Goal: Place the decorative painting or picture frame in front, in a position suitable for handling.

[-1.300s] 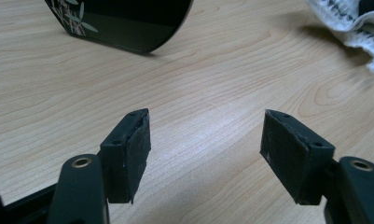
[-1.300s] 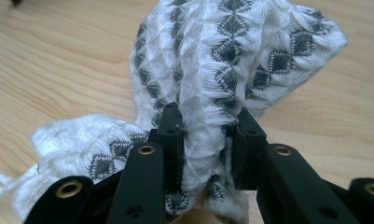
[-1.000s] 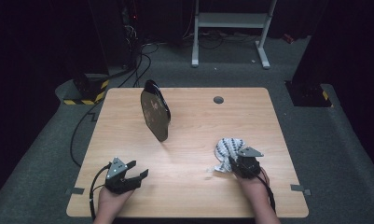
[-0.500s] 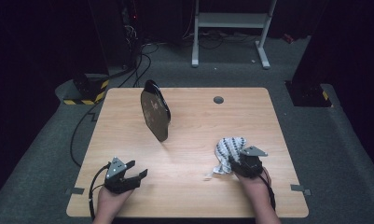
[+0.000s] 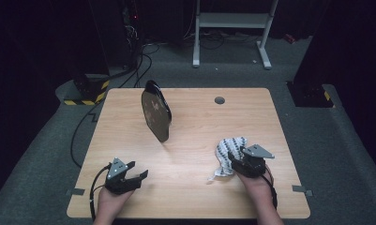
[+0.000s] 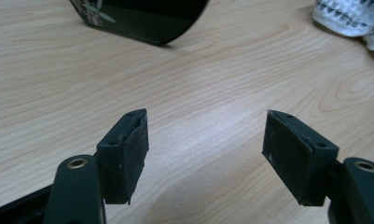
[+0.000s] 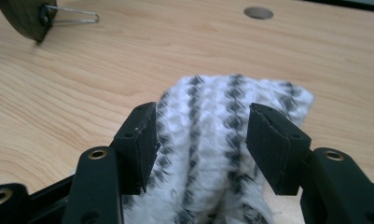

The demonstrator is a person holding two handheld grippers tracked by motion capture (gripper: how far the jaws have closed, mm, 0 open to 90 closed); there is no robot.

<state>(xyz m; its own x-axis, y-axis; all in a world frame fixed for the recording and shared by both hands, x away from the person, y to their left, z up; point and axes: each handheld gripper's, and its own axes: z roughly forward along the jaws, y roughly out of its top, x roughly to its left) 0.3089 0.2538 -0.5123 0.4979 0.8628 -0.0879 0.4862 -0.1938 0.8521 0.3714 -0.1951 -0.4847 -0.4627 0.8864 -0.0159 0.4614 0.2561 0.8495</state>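
A white cloth with black stripes (image 5: 227, 149) lies crumpled on the wooden table (image 5: 199, 122) at the front right. My right gripper (image 5: 233, 158) hangs just over its near end. In the right gripper view the jaws have just been opening; the right gripper (image 7: 201, 140) straddles the cloth (image 7: 222, 100), pads apart and not pinching it. My left gripper (image 5: 138, 169) rests at the front left, open and empty; its jaws (image 6: 205, 149) frame bare wood. A dark oval plate (image 5: 156, 112) stands upright mid-table on a wire stand (image 7: 77, 16).
A round cable hole (image 5: 219, 100) sits in the table's far middle. Cables (image 5: 129, 70) and a yellow-black striped block (image 5: 89, 89) lie on the floor at the far left. A white frame (image 5: 232, 28) stands behind the table.
The right gripper's jaws have spread apart around the cloth and the hand has lifted slightly. The cloth has loosened. The left gripper has stayed still.
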